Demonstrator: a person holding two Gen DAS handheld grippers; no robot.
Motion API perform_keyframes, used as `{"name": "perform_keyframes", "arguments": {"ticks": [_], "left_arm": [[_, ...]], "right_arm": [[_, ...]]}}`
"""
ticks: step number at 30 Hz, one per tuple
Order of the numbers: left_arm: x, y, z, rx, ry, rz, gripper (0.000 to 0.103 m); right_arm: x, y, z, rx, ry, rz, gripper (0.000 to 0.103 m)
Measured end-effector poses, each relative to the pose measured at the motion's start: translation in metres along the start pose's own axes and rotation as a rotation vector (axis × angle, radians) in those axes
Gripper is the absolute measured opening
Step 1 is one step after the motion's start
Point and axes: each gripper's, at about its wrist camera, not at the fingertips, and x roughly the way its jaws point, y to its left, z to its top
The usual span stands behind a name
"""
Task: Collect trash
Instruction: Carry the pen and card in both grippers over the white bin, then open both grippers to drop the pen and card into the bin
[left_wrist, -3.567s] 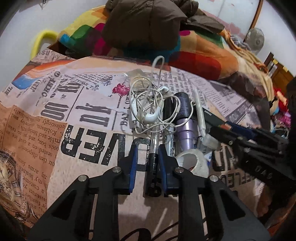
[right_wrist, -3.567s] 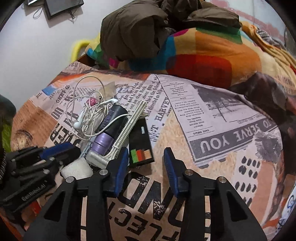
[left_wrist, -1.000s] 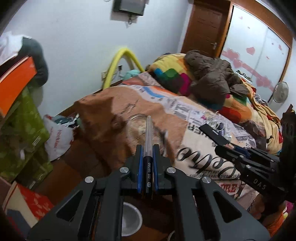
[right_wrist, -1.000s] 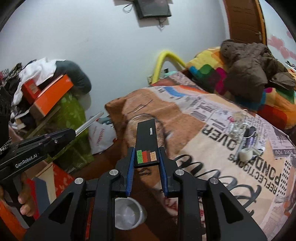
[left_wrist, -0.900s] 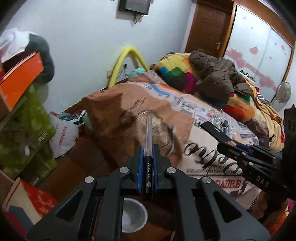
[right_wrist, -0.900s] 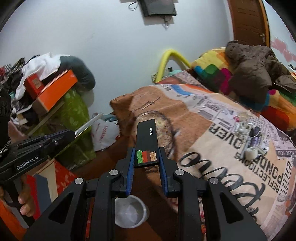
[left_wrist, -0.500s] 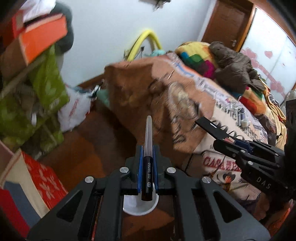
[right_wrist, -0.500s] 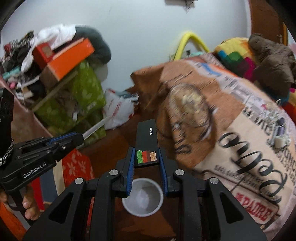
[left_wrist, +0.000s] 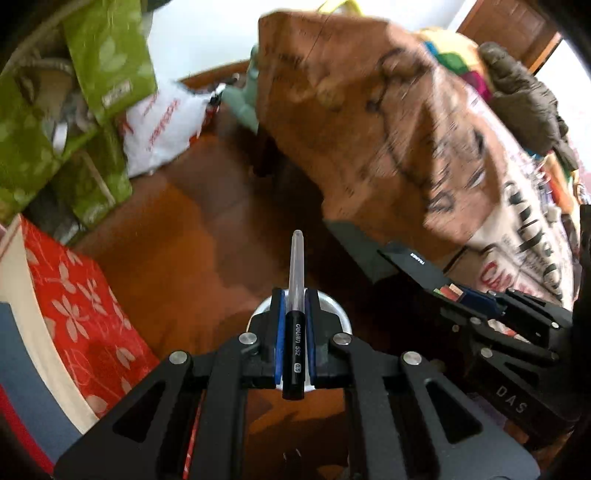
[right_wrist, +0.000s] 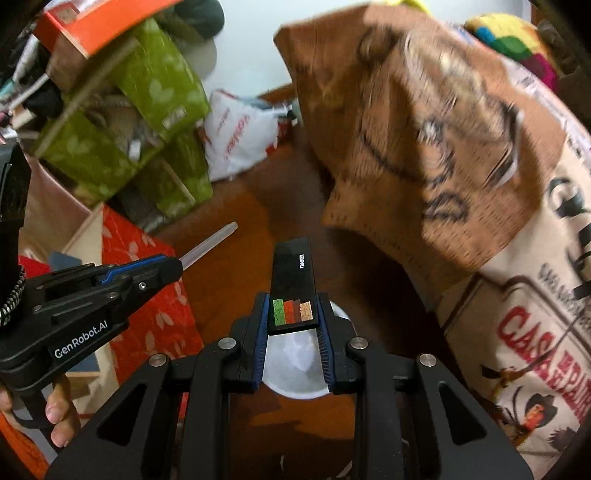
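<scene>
My left gripper (left_wrist: 294, 301) is shut on a black and clear pen (left_wrist: 295, 280) that points forward. It also shows in the right wrist view (right_wrist: 162, 271) at the left. My right gripper (right_wrist: 291, 306) is shut on a flat black box (right_wrist: 293, 280) with green, orange and tan squares, also seen in the left wrist view (left_wrist: 417, 266). Both grippers hang above a small white bin (right_wrist: 295, 373) on the brown wooden floor; in the left wrist view the bin (left_wrist: 338, 310) is mostly hidden behind the fingers.
The bed with its printed brown and cream cover (right_wrist: 461, 155) fills the right side. Green bags (right_wrist: 147, 110) and a white plastic bag (right_wrist: 240, 129) are stacked at the far left. A red floral box (left_wrist: 74, 317) stands on the floor at the left.
Both grippers have carried the pen and the black box off the bed and tilted down towards the floor. The white bin is now directly below both of them and looks larger.
</scene>
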Motion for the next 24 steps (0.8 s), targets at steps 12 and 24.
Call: {"name": "perform_keyframes", "arguments": {"ticks": [12,24], "left_arm": [[0.108,0.017,-0.034,-0.044,0.244,-0.001,0.009],[0.188,0.032,-0.062,-0.139,0.409,0.013,0.009]], "right_arm": [[0.078,-0.020,-0.015,0.054,0.254,-0.010,0.022],[0.140,-0.024,-0.035,0.049,0.454,-0.021,0.022]]}}
